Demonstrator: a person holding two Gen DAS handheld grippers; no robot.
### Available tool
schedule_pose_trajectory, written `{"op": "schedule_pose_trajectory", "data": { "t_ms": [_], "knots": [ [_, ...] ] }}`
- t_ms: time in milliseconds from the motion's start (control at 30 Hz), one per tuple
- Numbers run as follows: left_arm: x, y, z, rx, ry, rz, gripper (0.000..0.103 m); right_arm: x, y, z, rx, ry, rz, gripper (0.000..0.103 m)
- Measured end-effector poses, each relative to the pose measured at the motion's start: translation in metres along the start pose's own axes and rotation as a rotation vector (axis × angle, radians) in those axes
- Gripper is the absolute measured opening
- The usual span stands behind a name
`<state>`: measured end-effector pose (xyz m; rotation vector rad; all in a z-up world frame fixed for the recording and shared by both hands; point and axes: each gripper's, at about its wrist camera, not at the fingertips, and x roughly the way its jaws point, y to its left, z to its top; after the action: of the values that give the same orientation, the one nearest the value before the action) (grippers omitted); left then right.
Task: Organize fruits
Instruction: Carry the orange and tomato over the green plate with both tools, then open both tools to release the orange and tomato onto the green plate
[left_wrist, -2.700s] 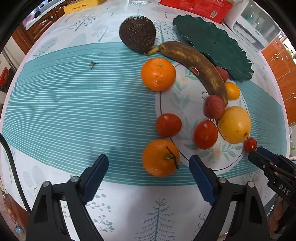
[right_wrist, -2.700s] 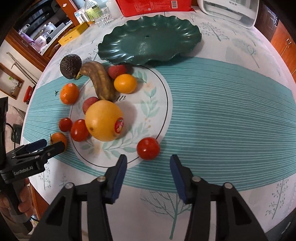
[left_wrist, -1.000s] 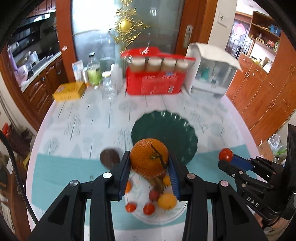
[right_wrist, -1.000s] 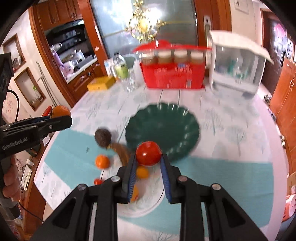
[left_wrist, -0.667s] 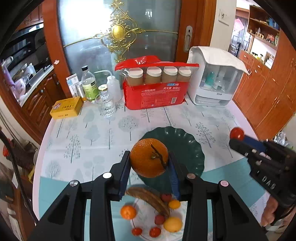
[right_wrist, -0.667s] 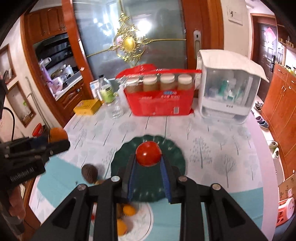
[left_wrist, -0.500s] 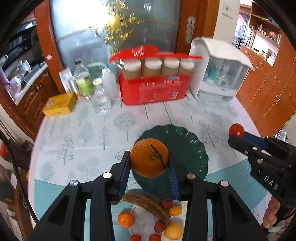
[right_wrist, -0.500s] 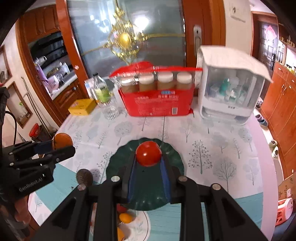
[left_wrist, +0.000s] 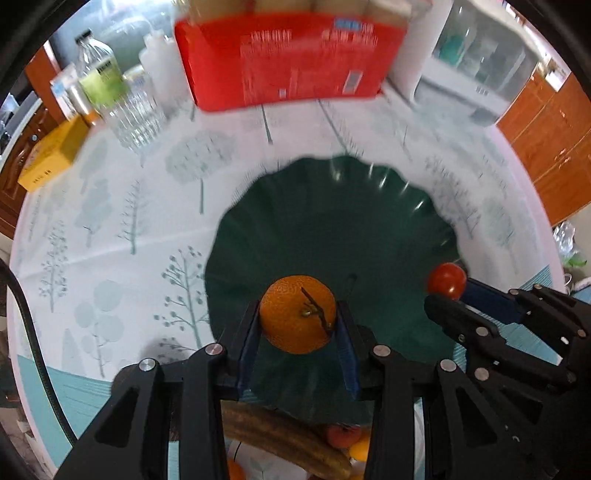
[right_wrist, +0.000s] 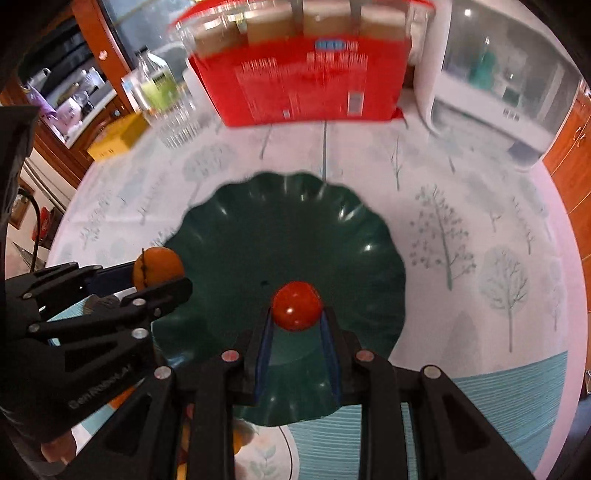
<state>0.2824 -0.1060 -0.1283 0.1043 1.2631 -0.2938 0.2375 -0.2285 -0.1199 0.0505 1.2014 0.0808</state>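
Holding a round orange tangerine (left_wrist: 297, 319) in our left gripper (left_wrist: 297, 325) and a small red tomato (right_wrist: 296, 305) in our right gripper (right_wrist: 296, 314), we hover over the empty dark-green scalloped plate (right_wrist: 343, 236); other fruit waits.

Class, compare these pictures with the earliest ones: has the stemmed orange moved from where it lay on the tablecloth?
Yes. The stemmed orange has left the cloth beside the white plate; the left gripper holds it over the green dish.

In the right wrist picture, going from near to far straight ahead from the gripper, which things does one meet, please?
Right gripper shut on the tomato → green scalloped plate → bare tree-print tablecloth → red package of jars.
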Motion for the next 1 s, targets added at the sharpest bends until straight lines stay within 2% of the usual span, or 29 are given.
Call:
{"op": "schedule_pose_trajectory", "data": {
  "t_ms": [167,433,467,567,700,833,1000],
  "knots": [
    [0.03,-0.001,-0.002,0.02,0.057,-0.008,0.038,0.022,-0.003,-0.004,0.007,0.052,-0.01,0.026],
    [0.051,-0.006,0.0,0.031,0.09,-0.013,0.038,0.041,-0.013,-0.008,0.023,0.098,-0.015,0.027],
    [0.052,-0.006,0.0,0.034,0.085,-0.008,0.039,0.043,-0.013,-0.009,0.019,0.101,-0.015,0.027],
    [0.053,-0.007,0.0,0.04,0.085,0.004,0.055,0.046,-0.012,-0.01,0.012,0.114,-0.019,0.029],
    [0.052,-0.005,0.002,0.052,0.071,0.034,0.066,0.047,-0.014,-0.01,0.025,0.111,-0.005,0.033],
    [0.047,0.0,0.001,0.044,0.056,0.032,0.069,0.045,-0.016,-0.011,0.035,0.1,0.007,0.041],
    [0.037,0.002,-0.001,0.048,0.02,0.046,0.07,0.039,-0.017,-0.014,0.026,0.071,-0.002,0.042]
  ]
}}
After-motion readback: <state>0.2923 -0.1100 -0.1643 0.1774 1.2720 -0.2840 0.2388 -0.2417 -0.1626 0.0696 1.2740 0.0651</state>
